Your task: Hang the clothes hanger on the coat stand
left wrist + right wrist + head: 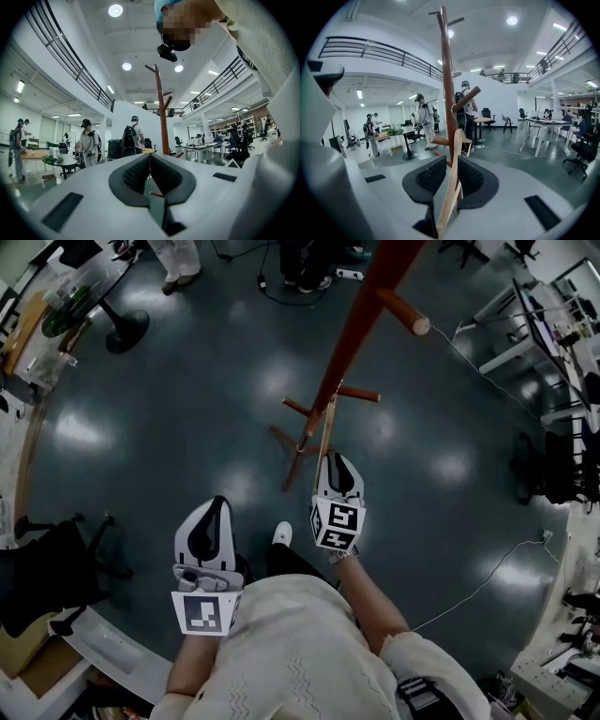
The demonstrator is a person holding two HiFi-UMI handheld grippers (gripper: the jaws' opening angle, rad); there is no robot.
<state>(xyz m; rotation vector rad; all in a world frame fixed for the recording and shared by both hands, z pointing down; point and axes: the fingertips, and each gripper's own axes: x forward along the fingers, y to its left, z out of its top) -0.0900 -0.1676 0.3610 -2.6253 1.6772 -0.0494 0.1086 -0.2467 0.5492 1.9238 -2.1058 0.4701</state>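
Squarely between the right tongs, the wooden hanger.

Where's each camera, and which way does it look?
Head view: on the person's head, facing steeply down at the dark floor; cream sweater, left gripper and right gripper show.
Left gripper view: on the left gripper, facing the reddish-brown wooden coat stand; shut, empty jaws and a sleeve show.
Right gripper view: on the right gripper; jaws shut on the pale wooden clothes hanger.
All share that coat stand.

Dark glossy floor: coat stand stands on splayed legs, pedestal table upper left, white cable right, black chair left.
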